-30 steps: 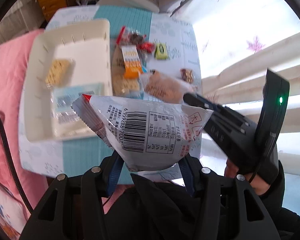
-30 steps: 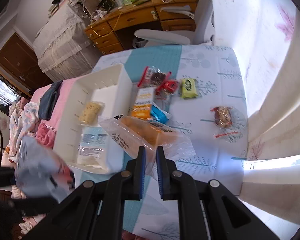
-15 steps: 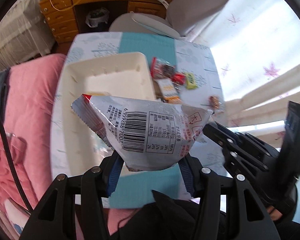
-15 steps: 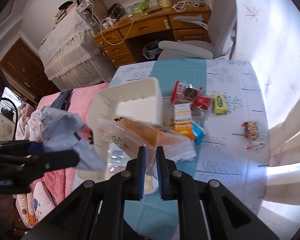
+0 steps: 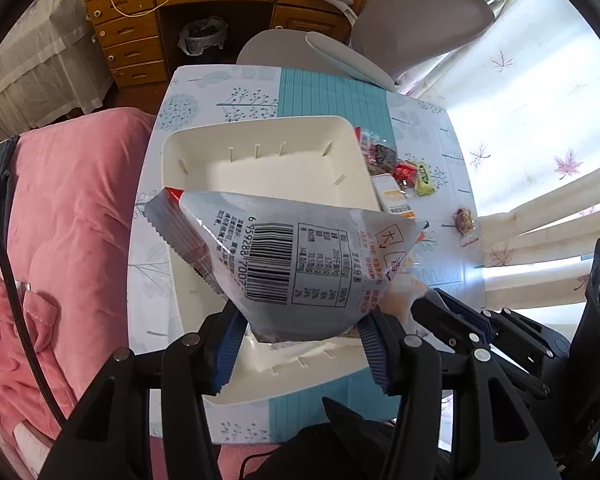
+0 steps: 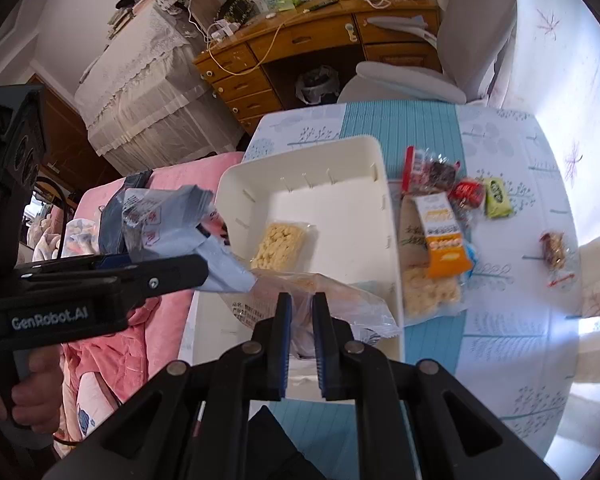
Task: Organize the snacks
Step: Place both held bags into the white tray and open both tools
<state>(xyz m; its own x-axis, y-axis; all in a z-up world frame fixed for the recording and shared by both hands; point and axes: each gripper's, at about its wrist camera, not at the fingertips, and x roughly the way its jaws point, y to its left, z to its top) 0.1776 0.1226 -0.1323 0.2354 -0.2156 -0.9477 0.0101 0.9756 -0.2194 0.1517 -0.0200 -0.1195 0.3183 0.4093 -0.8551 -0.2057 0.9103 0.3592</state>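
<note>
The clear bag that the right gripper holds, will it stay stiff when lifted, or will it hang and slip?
The clear bag looks like thin, wrinkled film, so it will probably sag around the right gripper. Its orange contents sit beyond the pinch, so that end likely droops toward the white tray. Glossy film may slip if the grip loosens.

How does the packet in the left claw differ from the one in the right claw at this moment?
The grey packet is opaque, with a barcode and printed table facing the camera; the clear packet is see-through, showing orange-tan food inside. The left claw grips the grey packet with its fingers spread wide; the right claw pinches the clear packet with fingers nearly together. Both hang over the white bin.
</note>
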